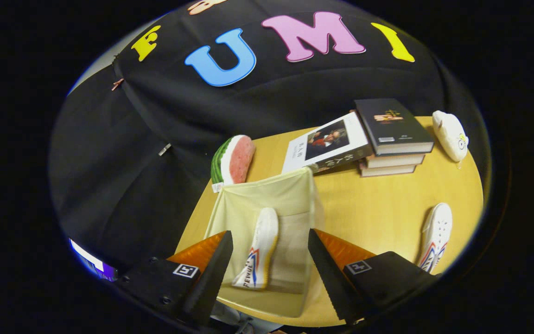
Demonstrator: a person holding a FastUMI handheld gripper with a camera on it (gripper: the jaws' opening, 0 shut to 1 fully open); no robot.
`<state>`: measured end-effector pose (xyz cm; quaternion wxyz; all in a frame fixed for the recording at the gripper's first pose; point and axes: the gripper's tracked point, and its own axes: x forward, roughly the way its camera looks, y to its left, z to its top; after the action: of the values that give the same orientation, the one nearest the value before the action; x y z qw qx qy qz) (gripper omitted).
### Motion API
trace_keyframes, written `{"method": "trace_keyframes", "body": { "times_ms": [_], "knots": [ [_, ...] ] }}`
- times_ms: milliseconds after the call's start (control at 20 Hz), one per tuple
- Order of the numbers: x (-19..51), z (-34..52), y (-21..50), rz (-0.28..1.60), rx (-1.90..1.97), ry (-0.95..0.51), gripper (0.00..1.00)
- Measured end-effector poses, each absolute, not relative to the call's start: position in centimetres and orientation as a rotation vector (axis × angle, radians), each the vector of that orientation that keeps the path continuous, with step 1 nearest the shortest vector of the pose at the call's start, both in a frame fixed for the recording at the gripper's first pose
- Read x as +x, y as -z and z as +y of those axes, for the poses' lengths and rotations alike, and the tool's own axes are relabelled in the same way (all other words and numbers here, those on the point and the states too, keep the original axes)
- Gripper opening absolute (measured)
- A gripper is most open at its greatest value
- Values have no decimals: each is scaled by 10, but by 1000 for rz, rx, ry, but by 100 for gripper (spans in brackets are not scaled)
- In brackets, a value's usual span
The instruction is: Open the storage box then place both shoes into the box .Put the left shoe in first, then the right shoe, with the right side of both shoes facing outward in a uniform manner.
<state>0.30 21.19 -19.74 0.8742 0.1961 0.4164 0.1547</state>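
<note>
Two white canvas shoes with red and blue side stripes were in sight. One shoe (258,250) sat inside the pale cream fabric storage box (290,195), which stood open near the front edge of the wooden tabletop (378,208). That shoe stood on its side with the striped flank turned toward the camera, lying between the two fingers of the tongs (270,253) and a little beyond them. The tongs were spread wide, with neither finger touching the shoe or the box walls, and held nothing. The second shoe (435,236) lay on the bare tabletop near its right edge, well apart from the box, its laced top showing. Behind the box, at the far left corner of the tabletop, a plush watermelon slice with a green rind and pink flesh (233,160) stood upright. Beside it a white-covered book with a portrait (325,146) leaned against a stack of books topped by a dark hardcover (392,127). A small white plush toy (450,134) rested at the far right corner, just beside the stack.
</note>
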Motion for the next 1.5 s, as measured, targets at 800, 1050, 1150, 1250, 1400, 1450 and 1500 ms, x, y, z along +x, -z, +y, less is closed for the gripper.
{"method": "trace_keyframes", "body": {
  "times_ms": [800,1050,1150,1250,1400,1450,1500],
  "knots": [
    [-106,-84,335,1186,197,-16,99],
    [-111,-88,365,1250,200,-86,99],
    [-101,-89,380,1256,204,-85,99],
    [-93,-88,395,1261,202,-81,99],
    [-89,-83,411,1294,213,-91,100],
    [-88,-80,412,1297,237,-105,99],
    [-87,-78,412,1289,264,-102,99]
  ]
}}
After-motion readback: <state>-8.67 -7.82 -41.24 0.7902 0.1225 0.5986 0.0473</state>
